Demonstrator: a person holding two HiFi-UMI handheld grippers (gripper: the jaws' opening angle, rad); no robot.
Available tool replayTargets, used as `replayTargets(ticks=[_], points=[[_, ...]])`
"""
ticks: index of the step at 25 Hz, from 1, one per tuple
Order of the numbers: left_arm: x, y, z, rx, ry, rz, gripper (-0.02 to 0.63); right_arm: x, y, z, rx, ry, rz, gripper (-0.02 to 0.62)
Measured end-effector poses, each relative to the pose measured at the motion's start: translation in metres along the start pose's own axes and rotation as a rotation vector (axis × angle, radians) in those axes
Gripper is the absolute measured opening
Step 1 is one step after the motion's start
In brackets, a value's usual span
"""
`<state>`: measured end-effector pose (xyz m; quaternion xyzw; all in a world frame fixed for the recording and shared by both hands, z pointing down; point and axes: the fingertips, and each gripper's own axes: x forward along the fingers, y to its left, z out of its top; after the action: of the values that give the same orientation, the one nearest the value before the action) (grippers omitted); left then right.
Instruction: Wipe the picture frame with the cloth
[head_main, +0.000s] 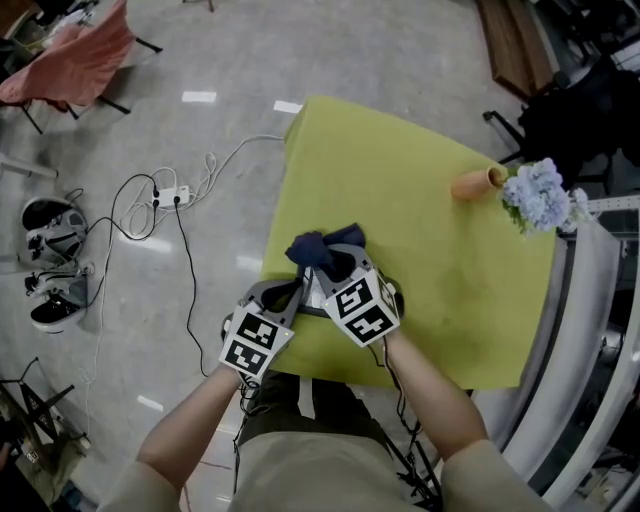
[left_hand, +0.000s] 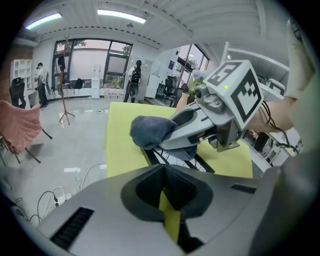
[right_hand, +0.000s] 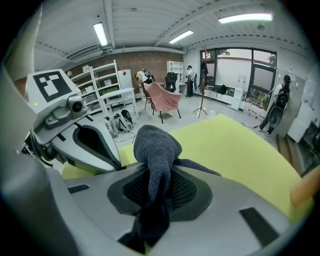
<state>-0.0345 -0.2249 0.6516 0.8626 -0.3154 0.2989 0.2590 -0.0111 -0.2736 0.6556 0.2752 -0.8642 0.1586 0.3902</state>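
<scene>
Grey-blue cloth: bunched into a lump and pinched in the right gripper. It stands above the near part of the table, and a loose tail hangs down behind the jaws.
Right gripper: its own view shows both jaws clamped on the cloth, which fills the gap between them.
Left gripper: jaws drawn almost together. Only a thin slit is left, with yellow showing through it and nothing seen in it.
Frame: black-edged and lying flat on the table near the person's edge, under the right gripper's nose. The head view hides most of it beneath the two grippers.
Cloth and frame: the cloth sits just over the frame's far part; whether they touch cannot be told.
Grippers: side by side, tips close together, both pointing away from the person.
Table: covered in yellow-green.
Vase: orange, on its side near the far right corner.
Flowers: pale blue, just beside the vase mouth at the table's right edge.
Floor: white cables left of the table.
</scene>
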Motion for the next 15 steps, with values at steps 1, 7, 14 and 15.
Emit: replayTargets(ticks=[1, 7, 14, 15], points=[[0.0, 0.0, 0.0, -0.009, -0.004, 0.001, 0.008, -0.003, -0.003, -0.006, -0.005, 0.016, -0.012, 0.089], [0.003, -0.001, 0.002, -0.016, -0.016, 0.015, 0.008, -0.028, -0.022, -0.031, 0.057, 0.032, -0.054, 0.084], [0.007, -0.001, 0.004, -0.021, -0.025, 0.043, 0.008, -0.055, -0.046, -0.047, 0.094, 0.096, -0.183, 0.083], [0.007, -0.001, 0.004, -0.024, -0.026, 0.046, 0.008, -0.06, -0.049, -0.047, 0.1, 0.095, -0.191, 0.083]])
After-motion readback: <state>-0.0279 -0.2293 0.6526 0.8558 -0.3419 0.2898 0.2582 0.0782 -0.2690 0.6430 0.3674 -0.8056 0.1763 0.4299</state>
